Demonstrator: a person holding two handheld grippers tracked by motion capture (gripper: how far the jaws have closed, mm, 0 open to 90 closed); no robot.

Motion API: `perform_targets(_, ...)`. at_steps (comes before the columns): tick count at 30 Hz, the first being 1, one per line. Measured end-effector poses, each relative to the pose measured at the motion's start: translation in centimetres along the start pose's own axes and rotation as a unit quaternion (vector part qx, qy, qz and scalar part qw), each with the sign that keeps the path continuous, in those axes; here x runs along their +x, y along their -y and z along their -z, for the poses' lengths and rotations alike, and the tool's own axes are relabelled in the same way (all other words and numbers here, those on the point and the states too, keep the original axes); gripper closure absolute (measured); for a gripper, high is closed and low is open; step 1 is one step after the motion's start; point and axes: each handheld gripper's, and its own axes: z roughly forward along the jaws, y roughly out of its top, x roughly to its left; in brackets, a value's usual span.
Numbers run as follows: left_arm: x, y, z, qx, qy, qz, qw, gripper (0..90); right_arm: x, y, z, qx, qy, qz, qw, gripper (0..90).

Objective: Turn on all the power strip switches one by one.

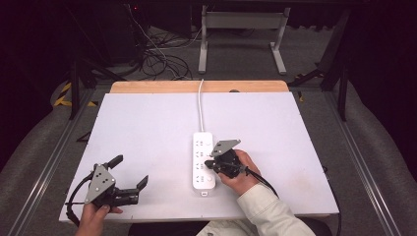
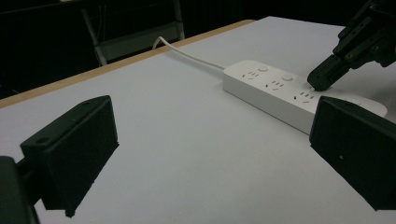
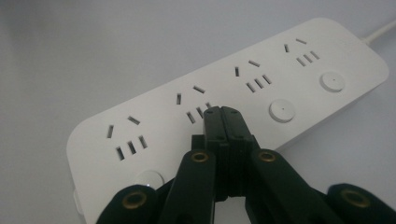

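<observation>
White power strip [image 1: 203, 162]: flat on the white table [image 1: 147, 137], lengthwise toward the far edge. Four socket groups, each with a round button beside it. White cord [image 1: 200, 105] runs from its far end over the table's back edge.

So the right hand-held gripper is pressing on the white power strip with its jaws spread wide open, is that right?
Not quite. The right hand-held gripper does have its tip on the white power strip, but its jaws are closed together, not spread wide. The right gripper view shows them pressed shut side by side.
</observation>
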Motion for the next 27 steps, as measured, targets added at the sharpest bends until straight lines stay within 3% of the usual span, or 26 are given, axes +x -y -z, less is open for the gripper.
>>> perform_targets(8,0.0,0.0,0.0,0.002,0.0,0.003,1.0,1.2,0.3,-0.1,0.0,0.003,0.011,0.014,0.9998,90.0)
perform_targets(10,0.1,0.0,0.0,0.001,0.0,0.003,1.0,1.2,0.2,-0.2,0.5,-0.013,0.002,0.018,0.9998,90.0)
perform_targets(11,0.1,0.1,0.0,0.001,0.001,0.003,1.0,1.2,0.2,-0.7,1.5,-0.051,-0.016,0.011,0.9985,90.0)
perform_targets(15,0.3,0.1,-0.1,0.001,0.0,0.003,1.0,1.2,0.5,-1.4,2.5,-0.074,-0.014,0.017,0.997,90.0)
perform_targets(27,0.1,0.0,0.0,0.001,0.0,0.002,1.0,1.2,0.4,-1.5,2.8,-0.081,-0.009,0.019,0.9965,90.0)
